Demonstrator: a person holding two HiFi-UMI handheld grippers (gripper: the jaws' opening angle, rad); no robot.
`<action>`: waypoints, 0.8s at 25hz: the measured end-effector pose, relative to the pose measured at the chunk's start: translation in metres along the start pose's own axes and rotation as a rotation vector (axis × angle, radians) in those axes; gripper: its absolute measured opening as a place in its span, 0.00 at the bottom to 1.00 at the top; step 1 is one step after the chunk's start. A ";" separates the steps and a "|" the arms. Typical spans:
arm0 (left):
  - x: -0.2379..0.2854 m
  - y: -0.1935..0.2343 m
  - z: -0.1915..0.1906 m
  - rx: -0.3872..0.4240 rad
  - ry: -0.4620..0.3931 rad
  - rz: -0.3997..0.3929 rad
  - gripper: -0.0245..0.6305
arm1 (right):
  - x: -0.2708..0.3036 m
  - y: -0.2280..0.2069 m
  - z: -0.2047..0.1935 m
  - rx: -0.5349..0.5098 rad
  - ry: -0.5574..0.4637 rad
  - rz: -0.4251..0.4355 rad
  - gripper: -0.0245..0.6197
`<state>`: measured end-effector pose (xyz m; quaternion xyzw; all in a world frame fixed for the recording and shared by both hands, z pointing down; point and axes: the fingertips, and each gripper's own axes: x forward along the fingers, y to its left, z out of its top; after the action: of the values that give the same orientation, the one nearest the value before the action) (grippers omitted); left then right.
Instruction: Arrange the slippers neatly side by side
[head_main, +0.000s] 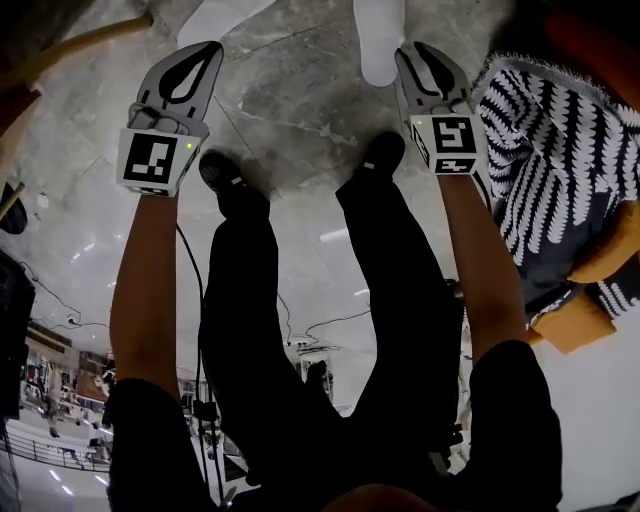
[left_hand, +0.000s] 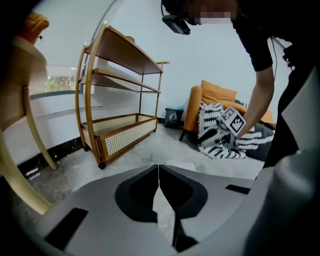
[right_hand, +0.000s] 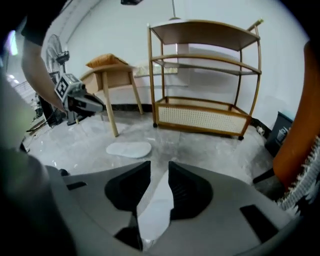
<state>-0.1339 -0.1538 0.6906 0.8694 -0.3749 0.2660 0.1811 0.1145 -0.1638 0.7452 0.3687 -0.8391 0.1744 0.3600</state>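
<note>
Two white slippers on grey floor (head_main: 300, 100), well apart, not parallel. Slanted slipper (head_main: 215, 18) lies ahead of L gripper (head_main: 207, 52); straight slipper (head_main: 378, 40) sits just under R gripper (head_main: 408, 55).

L jaws shut, empty. R jaws apart, nothing pinched.

Judgmt: pinch slanted slipper by rim, slide beside straight slipper, toes level, sides parallel.

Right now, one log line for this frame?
left gripper: shut, empty | right gripper: open, ungripped right slipper below | left slipper: apart, angled | pair: unaligned
</note>
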 end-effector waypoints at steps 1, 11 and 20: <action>0.001 0.002 -0.001 0.040 0.021 -0.008 0.06 | -0.003 0.007 0.019 -0.007 -0.041 0.016 0.24; 0.037 0.031 -0.032 0.490 0.186 -0.080 0.07 | 0.017 0.057 0.127 0.014 -0.316 0.081 0.17; 0.092 0.060 -0.084 0.759 0.366 -0.180 0.20 | 0.016 0.050 0.134 0.004 -0.363 0.098 0.10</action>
<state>-0.1530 -0.2008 0.8196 0.8422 -0.1349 0.5180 -0.0656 0.0060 -0.2131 0.6641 0.3534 -0.9069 0.1240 0.1932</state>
